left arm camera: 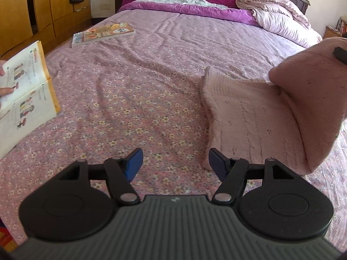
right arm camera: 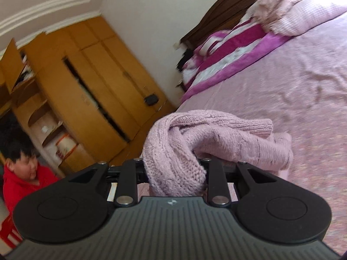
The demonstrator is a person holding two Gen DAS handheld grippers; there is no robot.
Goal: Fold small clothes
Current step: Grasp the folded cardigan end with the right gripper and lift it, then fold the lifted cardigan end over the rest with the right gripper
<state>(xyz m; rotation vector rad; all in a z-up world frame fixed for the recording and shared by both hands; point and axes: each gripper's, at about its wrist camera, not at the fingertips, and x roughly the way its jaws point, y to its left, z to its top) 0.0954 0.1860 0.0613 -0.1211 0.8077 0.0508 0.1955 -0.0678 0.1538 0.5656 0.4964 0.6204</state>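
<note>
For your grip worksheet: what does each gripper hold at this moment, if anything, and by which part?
The right gripper is shut on the pink knitted garment, pinching a bunched fold of it; which part cannot be told. The left gripper is open and holds nothing.

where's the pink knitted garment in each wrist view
Left wrist view: the pink knitted garment is at right, partly flat on the bed, its right side lifted toward the frame edge; the left gripper hangs open beside it.
Right wrist view: it is bunched at centre, clamped in the right gripper.
Shared landmark: the magenta-and-white striped quilt at the head of the bed.
</note>
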